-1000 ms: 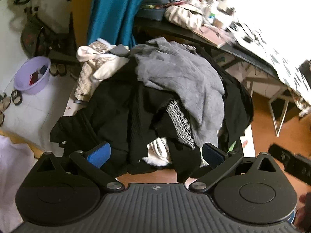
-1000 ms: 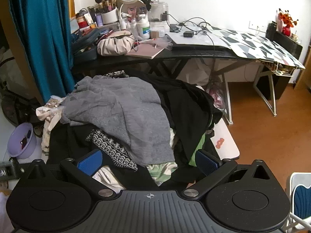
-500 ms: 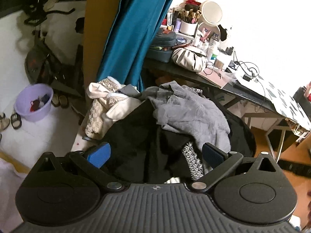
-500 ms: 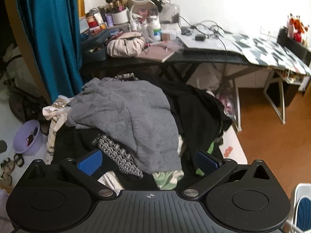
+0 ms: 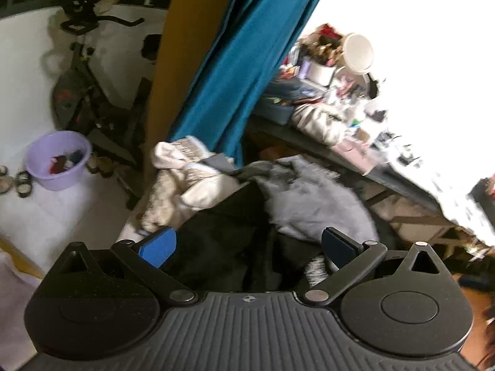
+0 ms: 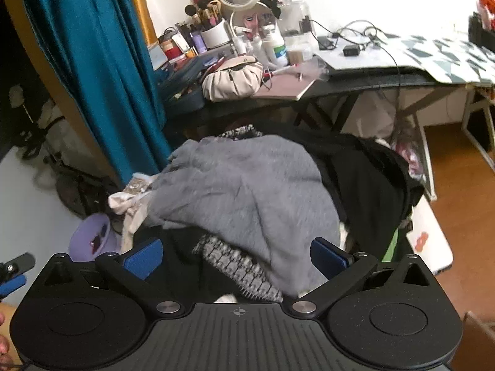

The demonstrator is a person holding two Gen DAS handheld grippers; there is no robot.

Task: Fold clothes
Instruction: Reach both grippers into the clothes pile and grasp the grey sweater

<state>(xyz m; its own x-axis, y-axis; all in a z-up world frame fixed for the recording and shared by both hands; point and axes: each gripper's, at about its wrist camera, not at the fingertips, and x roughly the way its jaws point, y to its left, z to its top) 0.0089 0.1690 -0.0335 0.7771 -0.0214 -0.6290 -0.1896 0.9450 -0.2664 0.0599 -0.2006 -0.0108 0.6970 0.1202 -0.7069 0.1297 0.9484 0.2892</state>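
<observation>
Both jaws spread wide, holding nothing: left gripper [image 5: 247, 244], right gripper [image 6: 235, 255]. The clothes pile [image 6: 263, 204] sits heaped in front of the cluttered desk [image 6: 355, 85]. Take the grey garment [image 6: 247, 191] first (it's on top), pinching an edge, not a bunch. Count: one grey, one cream [image 5: 185, 182], several black [image 5: 222, 235], exact number unclear.

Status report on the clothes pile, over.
Both hand-held grippers, left and right, open, empty. Grey sweater tops the unfolded clothes pile. Nothing in the way.
</observation>
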